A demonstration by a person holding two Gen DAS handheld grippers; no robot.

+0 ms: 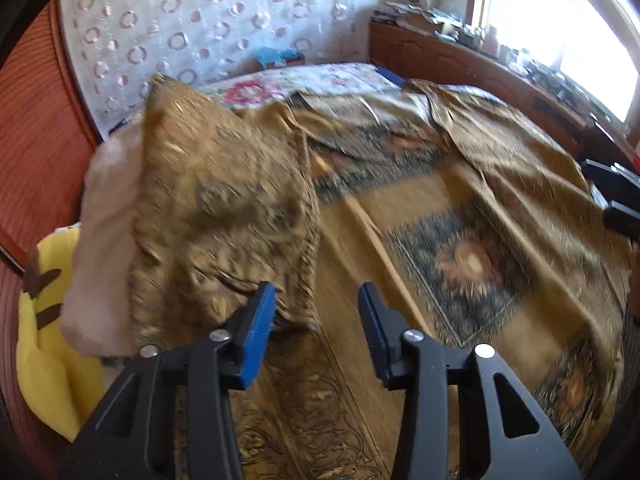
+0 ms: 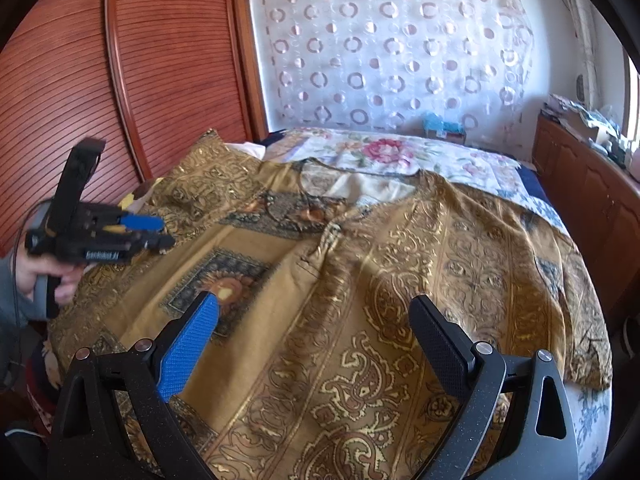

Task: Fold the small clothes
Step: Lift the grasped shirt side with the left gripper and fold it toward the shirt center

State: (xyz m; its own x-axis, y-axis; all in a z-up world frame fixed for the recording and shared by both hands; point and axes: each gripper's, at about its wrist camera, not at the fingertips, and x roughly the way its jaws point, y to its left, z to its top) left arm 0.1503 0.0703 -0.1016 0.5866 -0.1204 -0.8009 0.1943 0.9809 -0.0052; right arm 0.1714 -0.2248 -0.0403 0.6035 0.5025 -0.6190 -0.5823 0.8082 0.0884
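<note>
**Golden garment spread for folding**

Bedroom scene: one bed (image 2: 532, 200) carries one gold patterned garment (image 2: 360, 280), spread flat, I judge, so it can be folded. One matching cushion (image 1: 224, 208) stands at the garment's left edge. My left gripper (image 1: 316, 312) hovers beside that cushion, fingers apart, empty. My right gripper (image 2: 316, 332) hangs over the garment, fingers wide, gripping nothing.

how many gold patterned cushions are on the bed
1: the gold patterned cushion leans at the bed's left edge, ahead of the left claw, propped against a pale pillow. Others may be hidden under the gold garment.
</note>
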